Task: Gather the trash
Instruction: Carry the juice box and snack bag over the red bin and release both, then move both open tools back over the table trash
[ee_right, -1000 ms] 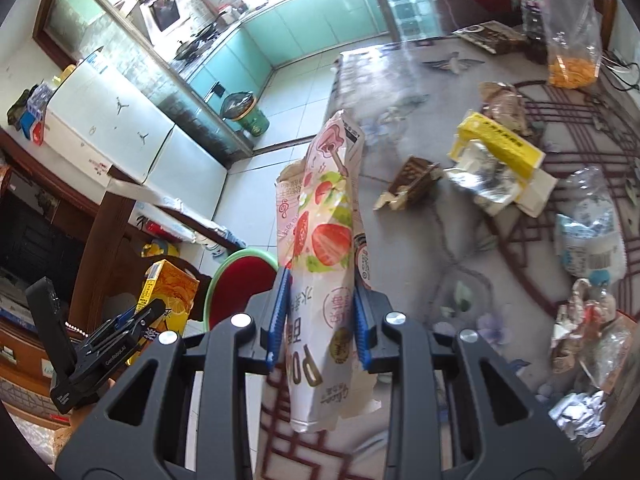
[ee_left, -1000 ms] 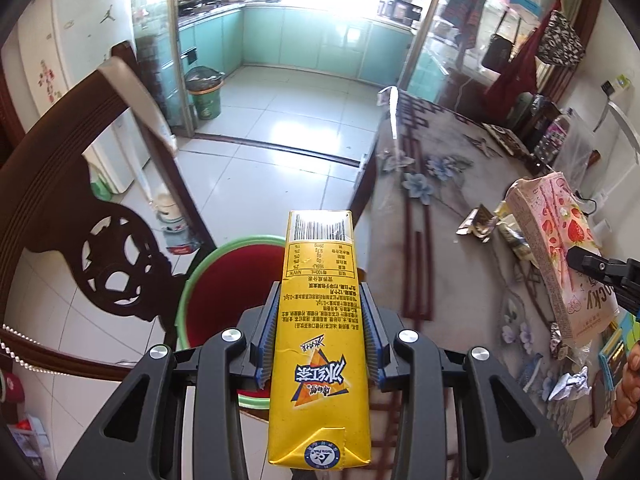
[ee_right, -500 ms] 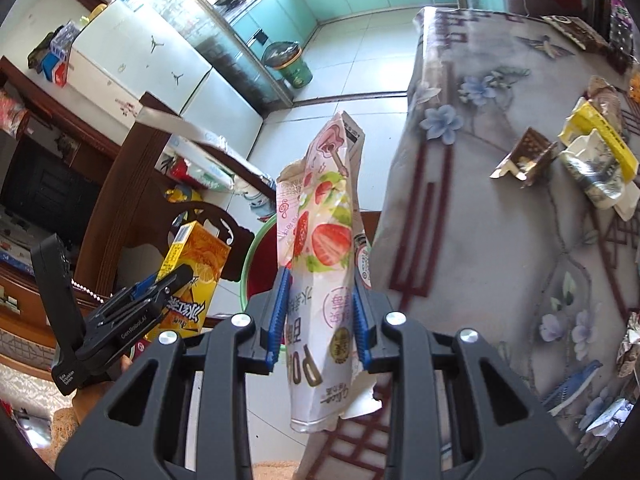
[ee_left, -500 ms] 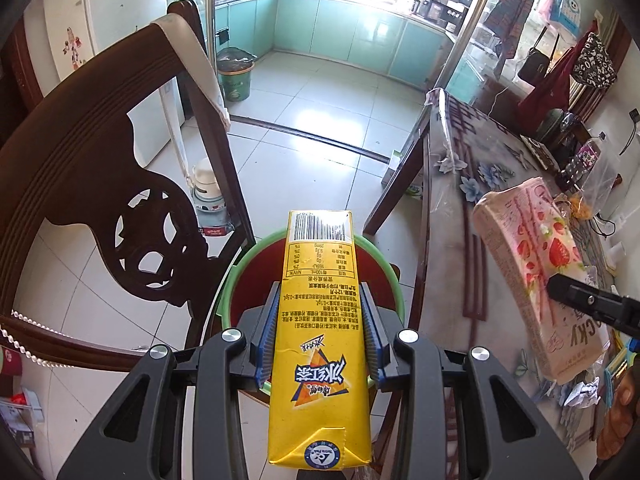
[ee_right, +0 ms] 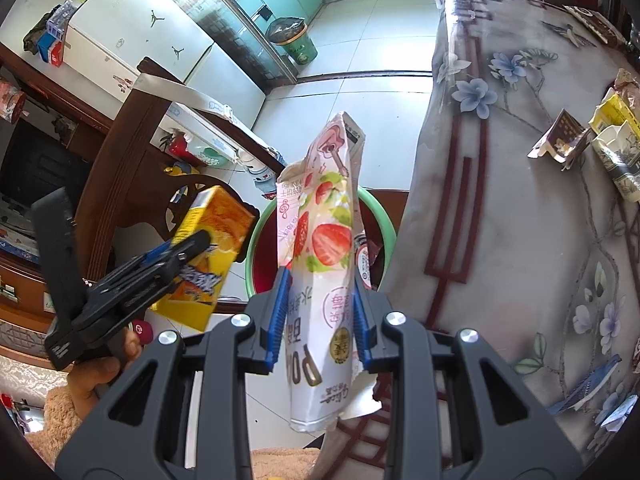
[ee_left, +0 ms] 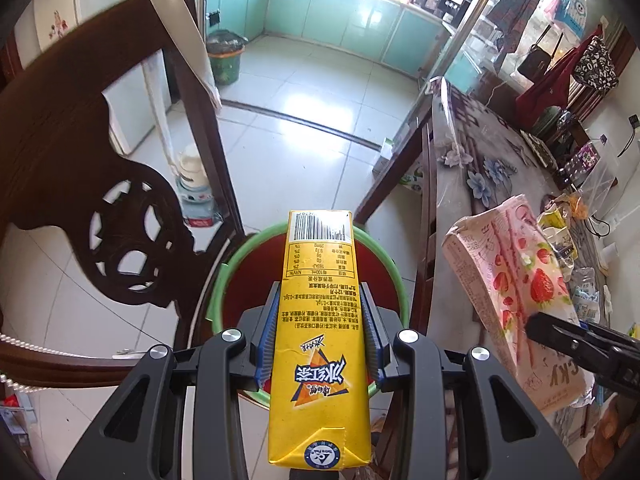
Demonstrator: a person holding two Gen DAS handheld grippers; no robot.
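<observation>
My left gripper (ee_left: 319,330) is shut on a yellow drink carton (ee_left: 318,320) and holds it above a green-rimmed red bin (ee_left: 240,276) on the floor. The carton also shows in the right wrist view (ee_right: 208,256). My right gripper (ee_right: 319,318) is shut on a pink strawberry snack box (ee_right: 320,264), held beside the table edge over the same bin (ee_right: 260,240). The box shows in the left wrist view (ee_left: 516,296) at right. More wrappers (ee_right: 560,142) lie on the floral tablecloth (ee_right: 520,208).
A dark carved wooden chair (ee_left: 68,184) stands left of the bin. The table (ee_left: 456,184) edge runs along the bin's right. A green kitchen bin (ee_left: 224,62) stands far back on the tiled floor. Bottles stand on the floor by the chair.
Both grippers moved left off the table with their loads, and they now hang over the red bin. The bin has come nearer to the centre of both views.
</observation>
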